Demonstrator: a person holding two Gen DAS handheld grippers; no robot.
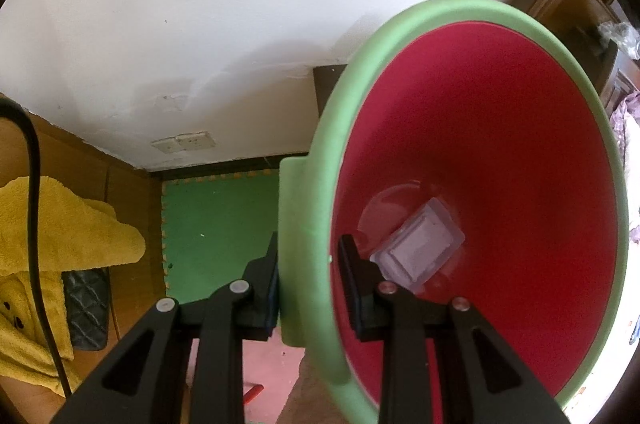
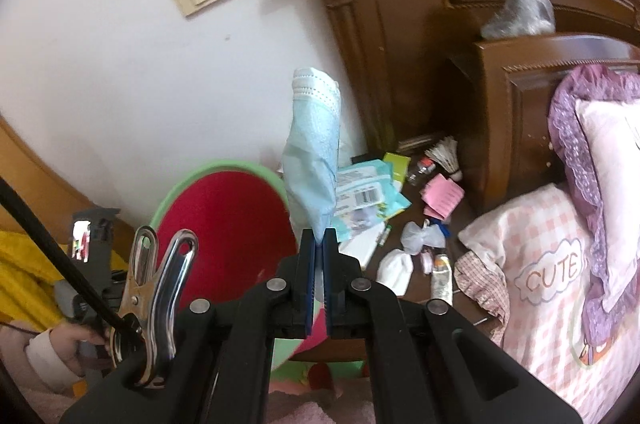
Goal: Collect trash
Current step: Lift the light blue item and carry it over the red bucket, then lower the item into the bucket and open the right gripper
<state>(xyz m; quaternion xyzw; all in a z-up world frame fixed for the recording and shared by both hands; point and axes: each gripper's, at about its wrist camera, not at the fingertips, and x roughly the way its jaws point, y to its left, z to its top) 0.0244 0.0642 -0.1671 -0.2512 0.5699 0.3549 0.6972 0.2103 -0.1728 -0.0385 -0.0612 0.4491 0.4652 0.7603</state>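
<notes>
My left gripper [image 1: 308, 264] is shut on the green rim of a trash bin [image 1: 320, 184] with a red inside, one finger outside and one inside. A clear plastic blister pack [image 1: 420, 244] lies at the bin's bottom. My right gripper [image 2: 319, 236] is shut on a light blue face mask [image 2: 314, 152], which sticks up from the fingertips beside the bin [image 2: 224, 212]. On the dark wooden nightstand [image 2: 404, 224] lie wet-wipe packets [image 2: 368, 196], pink paper [image 2: 442, 196], a white tissue wad [image 2: 396, 270], a shuttlecock [image 2: 446, 152] and small bottles [image 2: 442, 274].
A wooden headboard [image 2: 400, 4] stands behind the nightstand. A bed with a pink checked pillow [image 2: 540, 264] and purple cushion [image 2: 592, 144] is at the right. A yellow fleece garment [image 1: 52, 244] hangs at the left. A green foam mat [image 1: 220, 224] covers the floor below.
</notes>
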